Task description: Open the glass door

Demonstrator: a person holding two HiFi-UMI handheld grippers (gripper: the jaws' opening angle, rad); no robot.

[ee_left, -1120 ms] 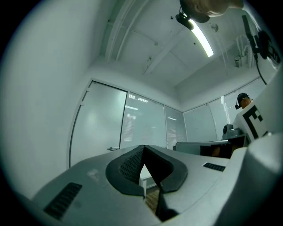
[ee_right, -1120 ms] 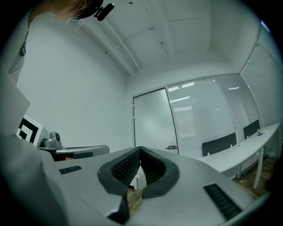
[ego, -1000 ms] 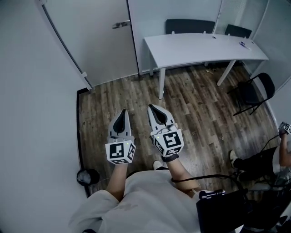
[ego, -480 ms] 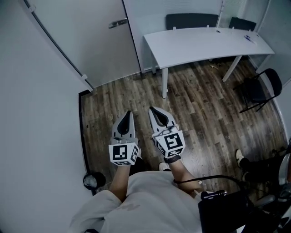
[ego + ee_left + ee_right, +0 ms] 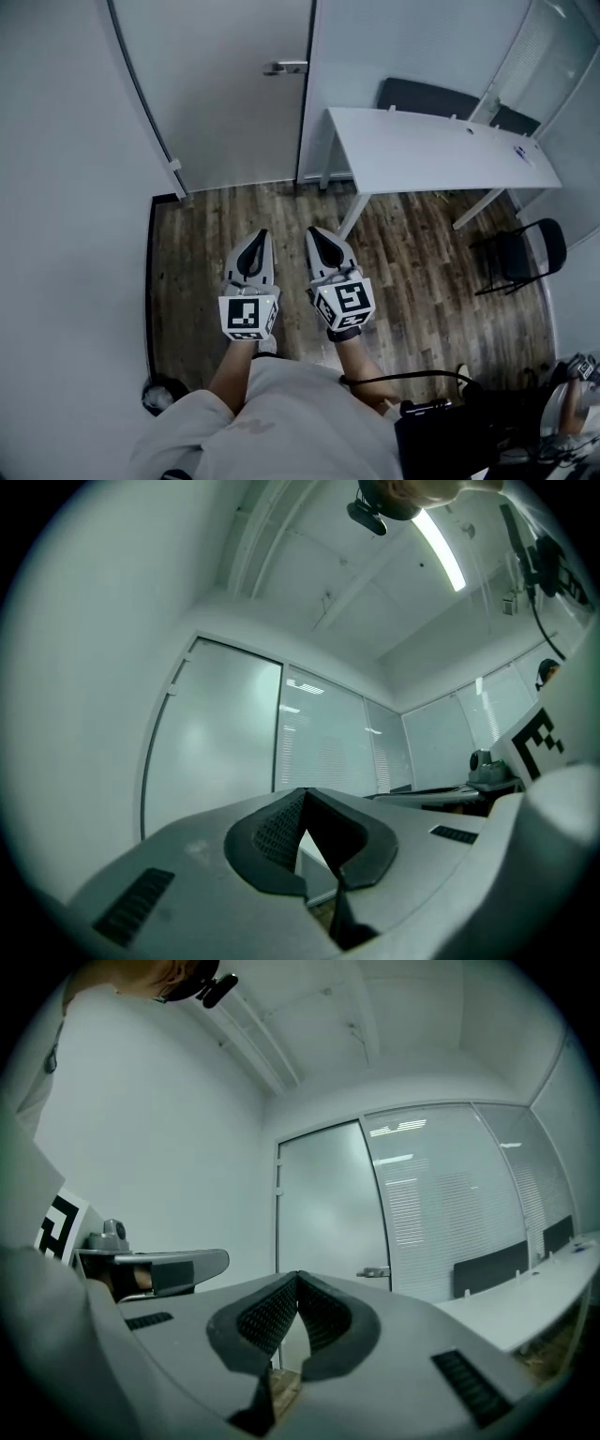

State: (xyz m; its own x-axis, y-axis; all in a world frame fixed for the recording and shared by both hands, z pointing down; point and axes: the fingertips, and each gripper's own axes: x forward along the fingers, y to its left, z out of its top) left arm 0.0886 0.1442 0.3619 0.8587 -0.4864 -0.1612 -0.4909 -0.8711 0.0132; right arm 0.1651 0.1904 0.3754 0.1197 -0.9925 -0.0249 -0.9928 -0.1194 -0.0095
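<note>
Two tools are out front, side by side and level above the wood floor [image 5: 202,244]. The left tool [image 5: 256,236] is clenched, its jaws meeting tip to tip with nothing between them. The right tool [image 5: 316,232] sits just beside it, also clamped tight and empty. The marker cubes face up at the camera, with the person's forearms running back to a pale shirt.

Both noses point toward the glass door [image 5: 234,112], which stands well ahead. It's frosted and sits flush in its frame, with the metal handle [image 5: 284,67] out at its right edge, and neither tool is anywhere near it. A plain white wall [image 5: 66,187] runs down the left side.

Right of the door, a long white desk [image 5: 422,150] sits along the glazed partition, with two dark chairs [image 5: 427,96] tucked behind it. A black folding chair [image 5: 527,257] stands apart at the far right.
</note>
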